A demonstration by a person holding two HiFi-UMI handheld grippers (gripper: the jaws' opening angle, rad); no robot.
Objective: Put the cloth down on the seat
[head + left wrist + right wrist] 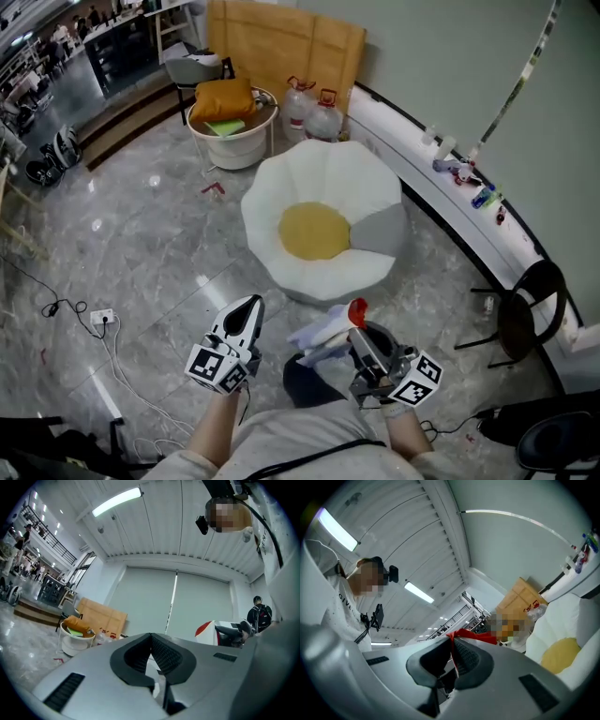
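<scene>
Marble floor point(150, 234), grey; cables point(112, 347) at near left. Far left: round white table point(234, 145) carrying orange cushion point(223, 98). Left tongs point(251, 305) point(151, 637): pads closed tip to tip, nothing between them, well apart from cloth. Centre: white flower-shaped seat point(309, 178), yellow middle, far side of both tongs. Cloth point(323, 333) point(471, 634): pale with red edge, off seat, at seat's near side. Right tongs point(359, 328) point(452, 641): clamped on cloth's red edge. Far right: black stool point(530, 314).
</scene>
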